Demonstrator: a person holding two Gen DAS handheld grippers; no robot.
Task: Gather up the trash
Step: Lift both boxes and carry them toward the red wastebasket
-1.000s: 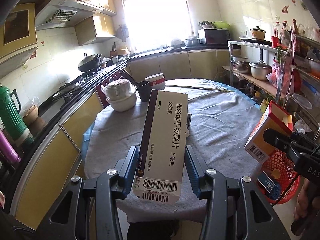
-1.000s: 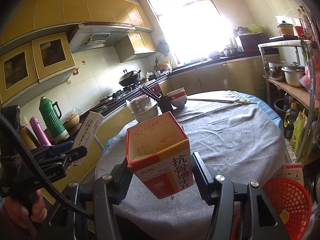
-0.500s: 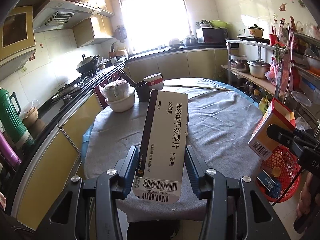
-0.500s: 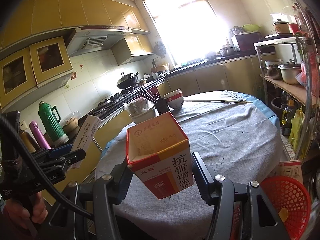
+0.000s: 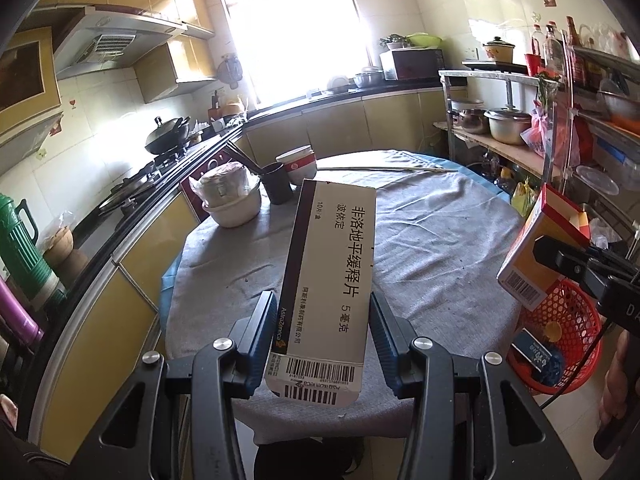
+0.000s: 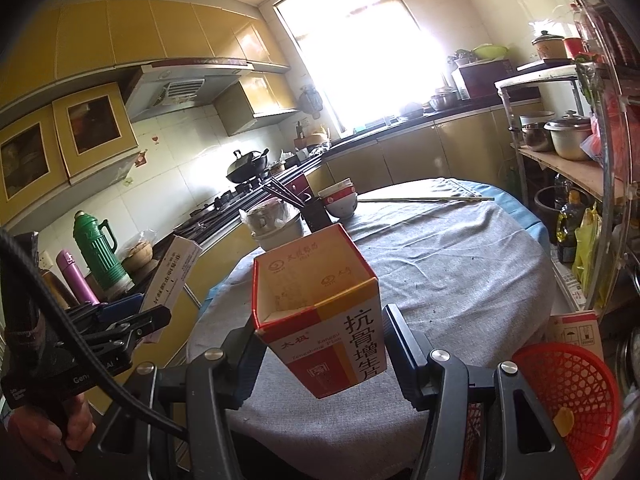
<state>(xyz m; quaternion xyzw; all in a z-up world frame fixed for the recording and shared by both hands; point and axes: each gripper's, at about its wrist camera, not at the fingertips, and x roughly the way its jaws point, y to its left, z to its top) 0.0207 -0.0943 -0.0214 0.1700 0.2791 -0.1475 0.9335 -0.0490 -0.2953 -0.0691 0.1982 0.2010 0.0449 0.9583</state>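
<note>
- My left gripper (image 5: 322, 338) has its fingers pinching the white medicine box (image 5: 328, 280), held above the grey tabletop (image 5: 432, 240).
- My right gripper (image 6: 320, 354) fingers pinch the open red-and-orange carton (image 6: 320, 312), beside the red basket (image 6: 576, 392).

The left gripper (image 5: 322, 338) points forward and somewhat down, and its two blue pads (image 5: 262, 334) press on the sides of a flat white box (image 5: 328, 280). The right gripper (image 6: 320, 350) is nearly level and clamps an open red and orange box (image 6: 320, 312). A hand (image 6: 74, 426), probably the left one, holds the handle below.
</note>
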